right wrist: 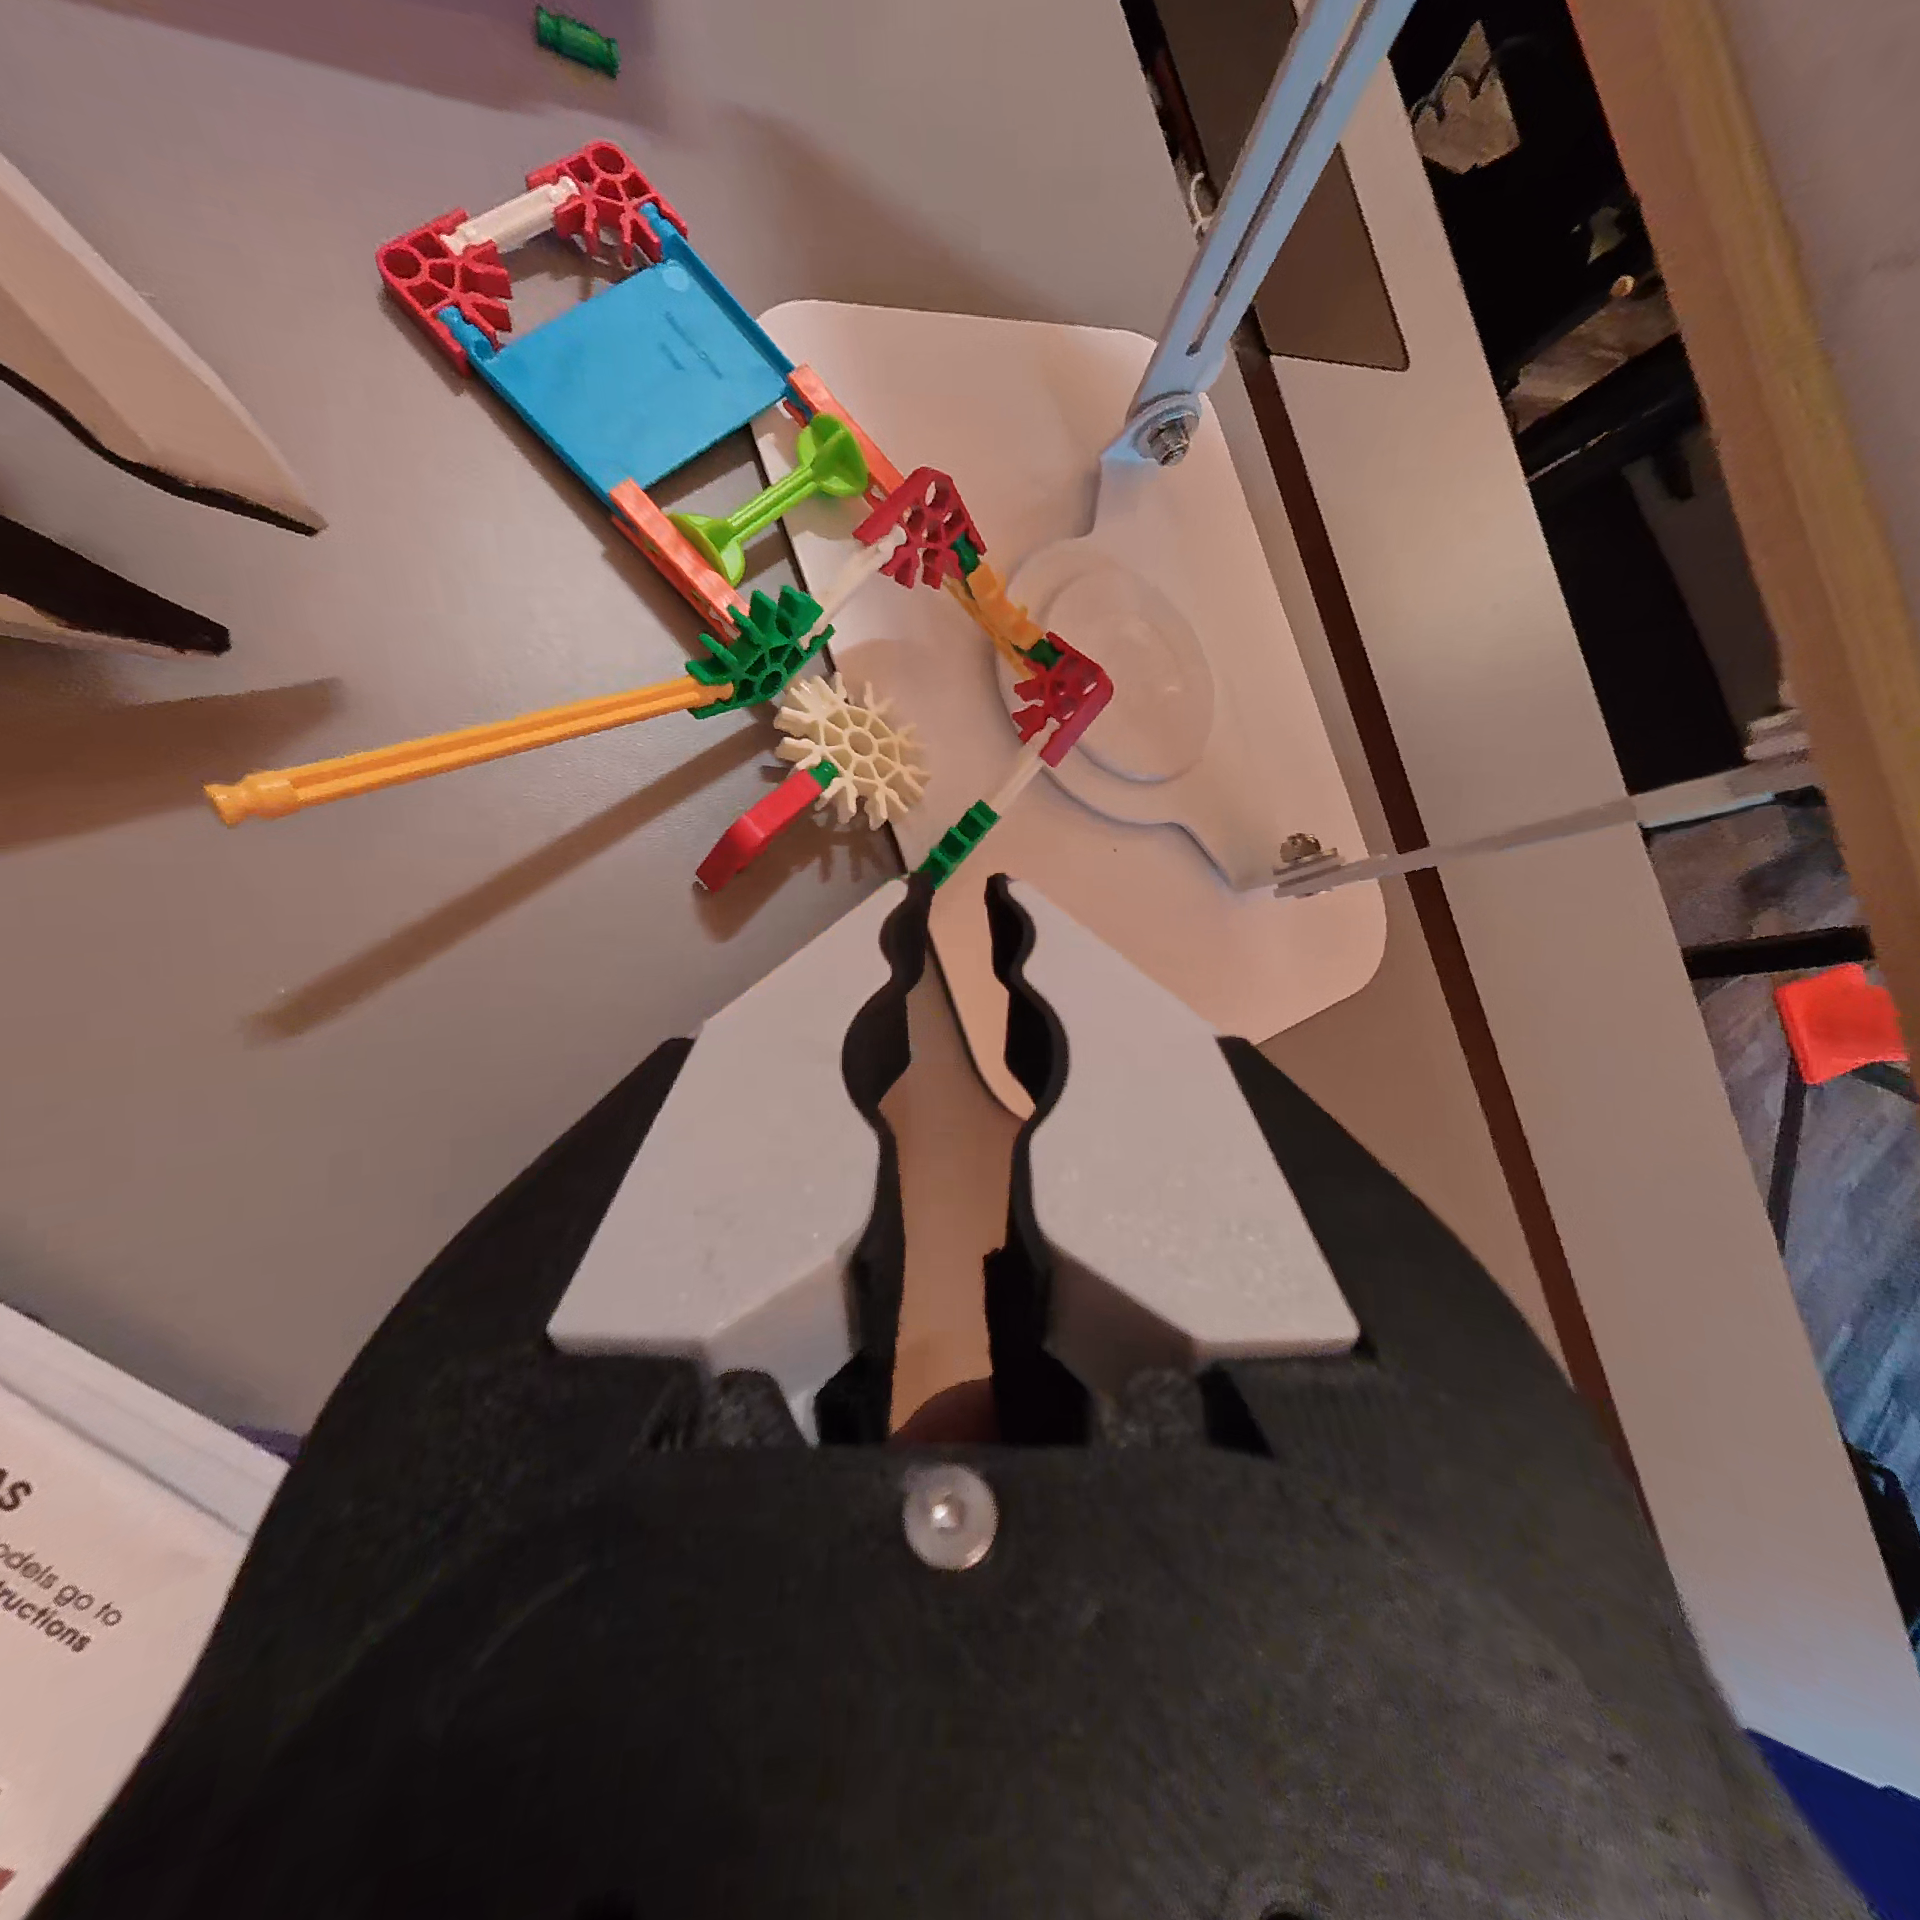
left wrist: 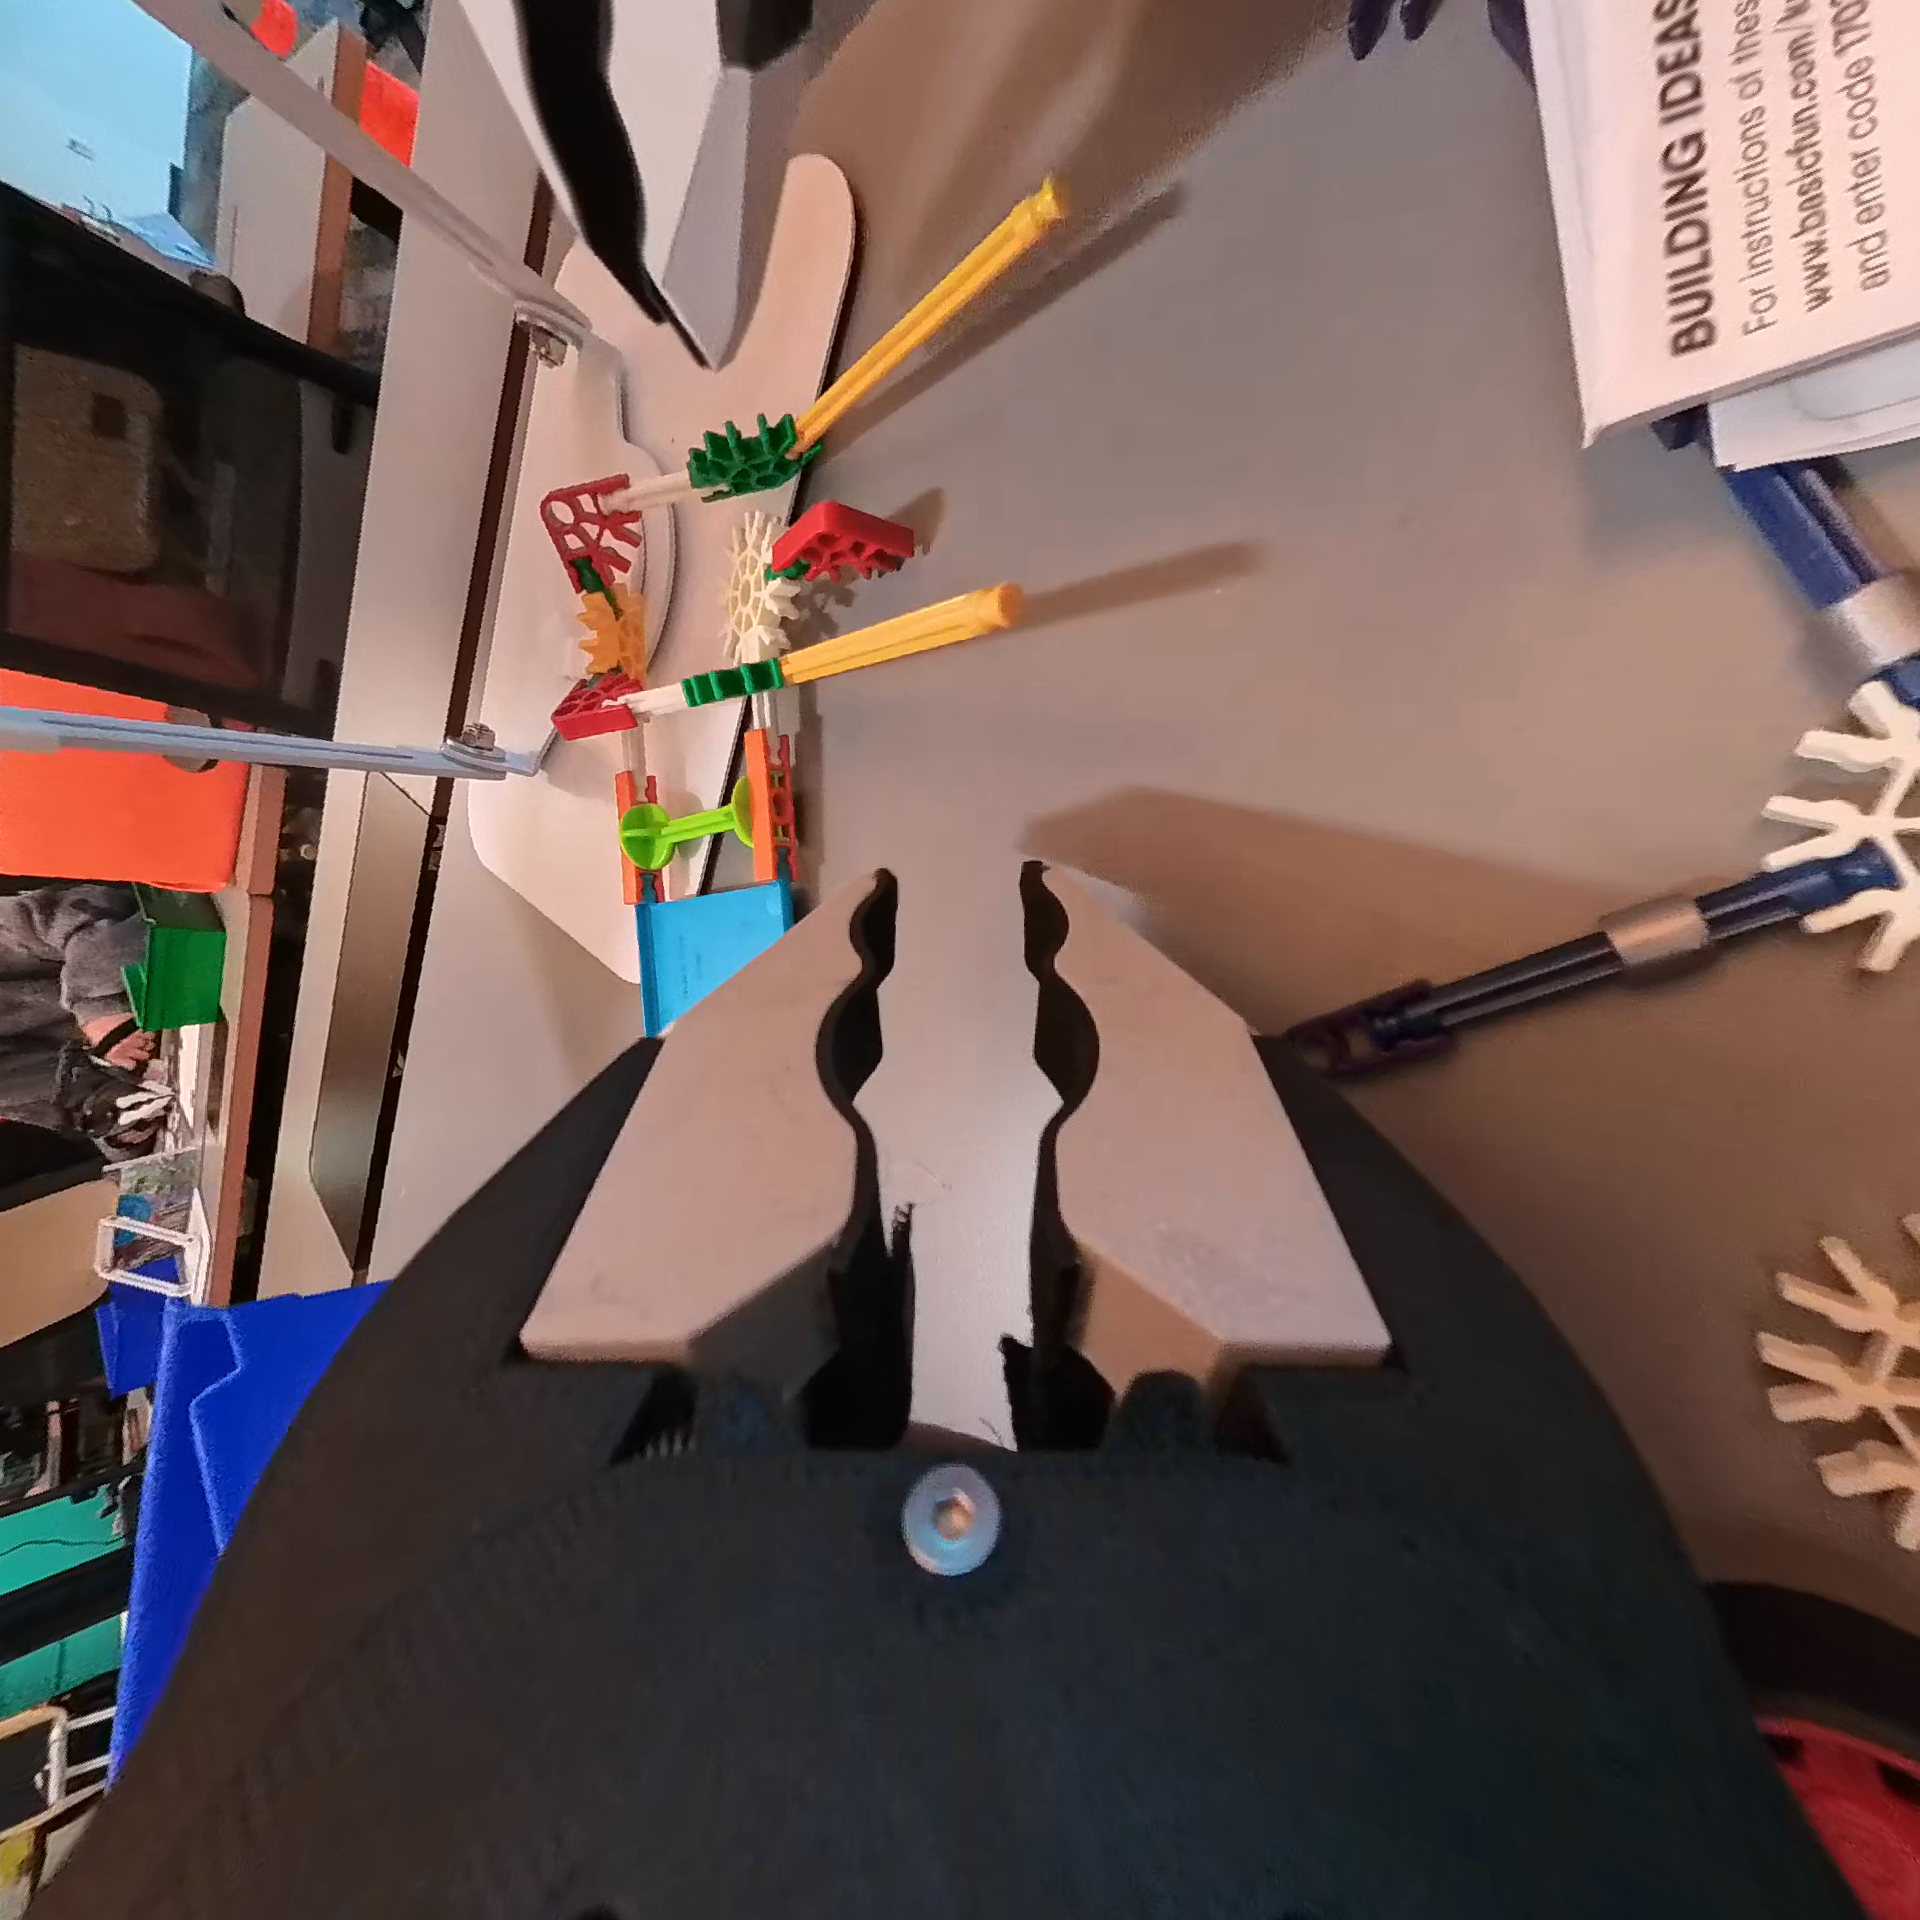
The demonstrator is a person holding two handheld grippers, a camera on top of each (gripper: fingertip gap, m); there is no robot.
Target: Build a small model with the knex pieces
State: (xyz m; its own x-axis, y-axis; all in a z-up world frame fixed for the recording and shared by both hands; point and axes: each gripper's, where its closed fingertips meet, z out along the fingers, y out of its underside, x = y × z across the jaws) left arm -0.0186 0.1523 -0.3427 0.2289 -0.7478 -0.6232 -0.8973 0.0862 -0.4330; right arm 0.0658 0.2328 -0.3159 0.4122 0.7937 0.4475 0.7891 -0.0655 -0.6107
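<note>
A toy model of plastic rods and connectors (left wrist: 727,665) (right wrist: 790,582) lies on the grey table, partly on a white stand base (right wrist: 1195,831). It has a blue panel (right wrist: 634,384), red, green and white connectors, a lime spool (right wrist: 774,509) and two yellow rods (left wrist: 904,634) (right wrist: 457,748). My left gripper (left wrist: 956,883) is open and empty, just right of the blue panel (left wrist: 707,956). My right gripper (right wrist: 956,891) stands narrowly open with nothing between the fingers, its tips close to a green connector (right wrist: 961,842). Each gripper shows in the other's view (left wrist: 644,239) (right wrist: 156,499).
A white booklet (left wrist: 1714,208) (right wrist: 94,1538) lies at the table's edge. Loose blue rods with a white snowflake connector (left wrist: 1860,831), a dark rod (left wrist: 1507,987) and a tan snowflake connector (left wrist: 1849,1392) lie to the right. Metal struts (right wrist: 1236,239) rise from the stand base. A white upright panel (right wrist: 1455,935) stands behind it. My right fingertips sit around 12 cm from my left ones. About 8 cm separates my left fingertips from the dark rod (left wrist: 1507,987).
</note>
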